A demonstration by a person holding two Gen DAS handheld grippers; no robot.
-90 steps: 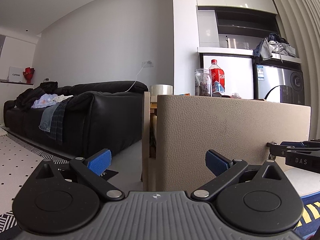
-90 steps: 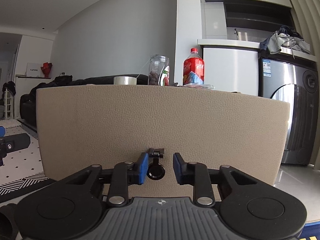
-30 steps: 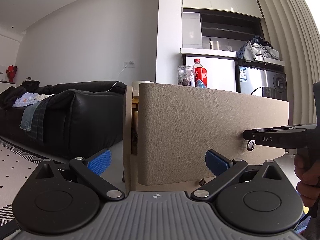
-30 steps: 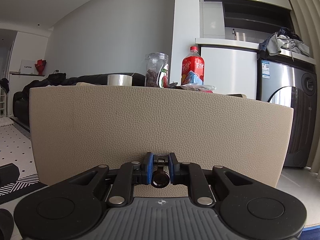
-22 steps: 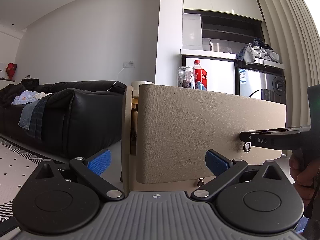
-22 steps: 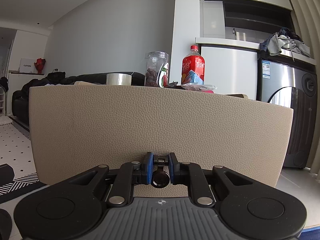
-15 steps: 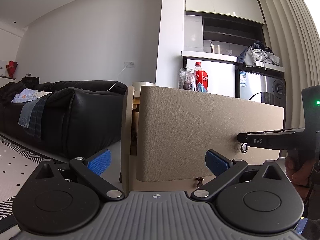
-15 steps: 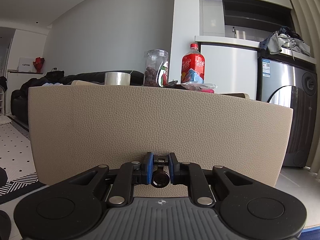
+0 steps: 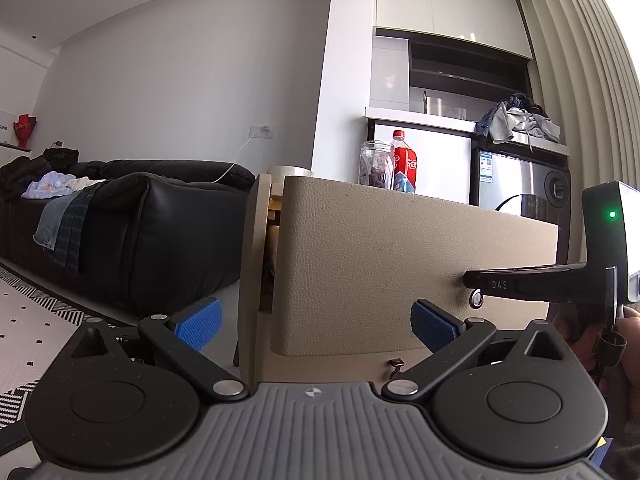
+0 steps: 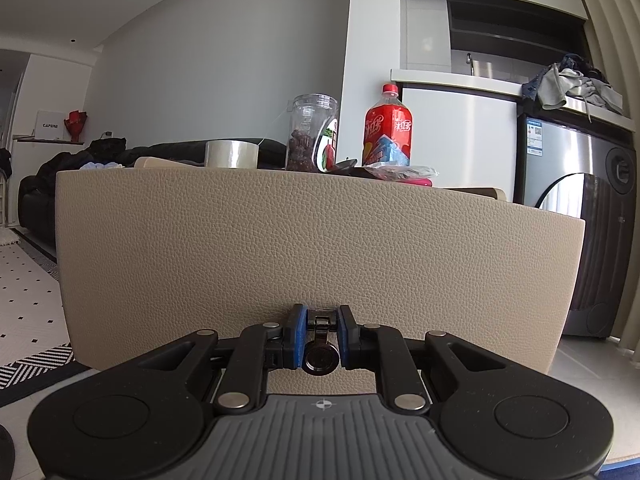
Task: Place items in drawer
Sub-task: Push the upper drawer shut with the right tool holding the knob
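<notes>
Low, right tongs clamping drawer pull

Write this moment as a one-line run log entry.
right tongs: shut on drawer pull | left tongs: open, holding nothing | drawer front: pulled out from frame | items: on tabletop, not yet in drawer

- Beige leather-textured cabinet stands on a pale tiled floor; its drawer front stands out from the frame, gap visible at the left edge.
- On the cabinet top, left to right: roll of clear tape, clear jar with dark contents, red soda bottle, crinkled plastic packet.
- Black-and-white patterned rug on the floor, left.
</notes>
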